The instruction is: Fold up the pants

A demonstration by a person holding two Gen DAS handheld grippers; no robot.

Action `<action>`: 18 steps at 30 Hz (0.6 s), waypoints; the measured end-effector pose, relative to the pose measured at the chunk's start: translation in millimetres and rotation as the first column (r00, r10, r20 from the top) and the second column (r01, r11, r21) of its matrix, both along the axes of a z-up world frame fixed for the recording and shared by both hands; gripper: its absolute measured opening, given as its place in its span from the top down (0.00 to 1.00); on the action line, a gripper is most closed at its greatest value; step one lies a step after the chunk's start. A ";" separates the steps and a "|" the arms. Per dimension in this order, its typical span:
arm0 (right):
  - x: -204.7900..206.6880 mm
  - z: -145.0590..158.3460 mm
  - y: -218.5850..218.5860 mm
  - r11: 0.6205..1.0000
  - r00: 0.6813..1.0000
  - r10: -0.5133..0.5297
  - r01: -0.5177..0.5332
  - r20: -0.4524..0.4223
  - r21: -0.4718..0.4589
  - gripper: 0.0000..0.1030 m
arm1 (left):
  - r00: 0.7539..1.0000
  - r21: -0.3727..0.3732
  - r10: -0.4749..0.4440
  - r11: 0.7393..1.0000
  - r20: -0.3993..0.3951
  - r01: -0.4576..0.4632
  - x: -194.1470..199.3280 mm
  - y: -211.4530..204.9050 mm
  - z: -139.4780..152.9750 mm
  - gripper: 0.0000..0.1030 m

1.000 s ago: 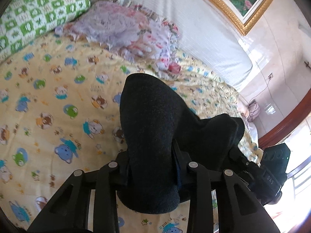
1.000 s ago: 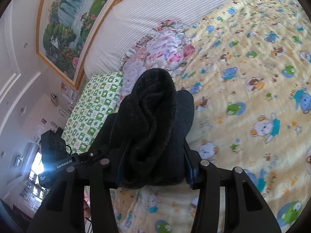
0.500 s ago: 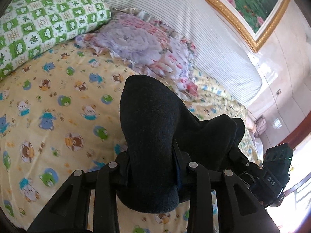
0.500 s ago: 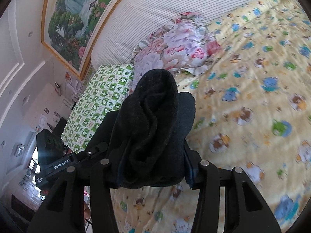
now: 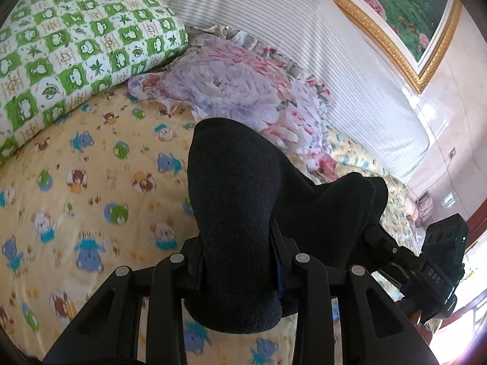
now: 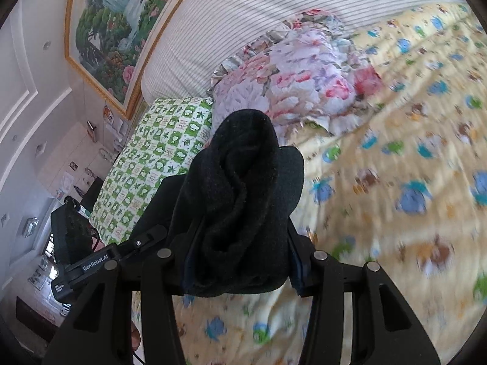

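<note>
A: Left wrist view. Status of the left gripper (image 5: pixel 236 269)?
B: Clamped on a thick bunch of the black pants (image 5: pixel 234 200). Fabric is bulged out forward past the jaws, held clear above the yellow bedsheet (image 5: pixel 76 182). The floral pillow (image 5: pixel 243 100) is seen beyond the bunch, the green checked pillow (image 5: pixel 70 48) further over at upper left.
A: And the other end?
B: The cloth is run rightward from the bunch to the right gripper (image 5: pixel 374 234), seen at the frame's right edge.
A: Right wrist view?
B: The right gripper (image 6: pixel 240 269) is closed on a rolled wad of the pants (image 6: pixel 243 188). Floral pillow (image 6: pixel 292 76) is directly ahead, beyond the wad; bedsheet (image 6: pixel 395 182) is spread below and to the right.
A: Key relation for the next move?
B: The long axis is judged to be strung between the two grippers, across the bed. Neither hand is nearer; both ends are held. Bare sheet short of the floral pillow is likely the lay-down spot.
</note>
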State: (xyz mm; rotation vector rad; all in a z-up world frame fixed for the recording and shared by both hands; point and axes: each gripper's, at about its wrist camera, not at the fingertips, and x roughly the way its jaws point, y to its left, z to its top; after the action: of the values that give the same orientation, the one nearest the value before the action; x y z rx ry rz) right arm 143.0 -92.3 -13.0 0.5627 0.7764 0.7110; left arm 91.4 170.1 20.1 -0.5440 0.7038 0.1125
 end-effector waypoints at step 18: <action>24.6 -21.5 11.5 0.961 0.998 -0.062 0.053 -0.026 -0.272 0.43 | 0.997 0.070 0.040 0.997 -0.060 -0.036 4.4 9.1 -26.8 0.38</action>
State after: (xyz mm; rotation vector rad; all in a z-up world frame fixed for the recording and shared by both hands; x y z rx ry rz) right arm 167.5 -80.9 -34.5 0.3479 0.8699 0.5307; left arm 95.8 179.2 -6.7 -0.4894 0.7466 0.1892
